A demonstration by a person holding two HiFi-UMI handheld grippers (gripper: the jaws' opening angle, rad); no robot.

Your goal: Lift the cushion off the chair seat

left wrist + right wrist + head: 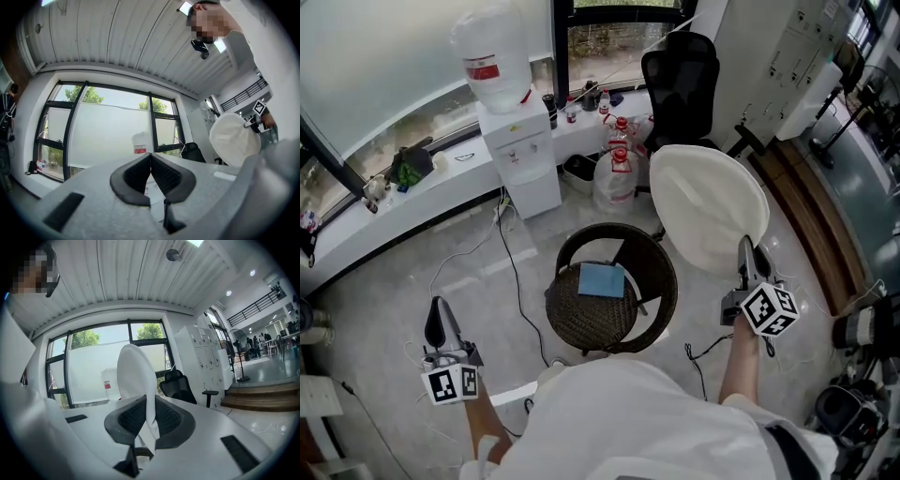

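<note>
The cushion (708, 206) is off the chair (654, 281), up at middle right. The right gripper (746, 251) pinches its edge. The left gripper (438, 317) is closed on nothing. The job looks done.

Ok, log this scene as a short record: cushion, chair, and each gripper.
cushion: white, round, in the air to the right of the chair, off the seat
right gripper: shut on the cushion's edge
left gripper: shut, nothing between the jaws
chair: dark wicker, with a blue square item on its seat
</note>
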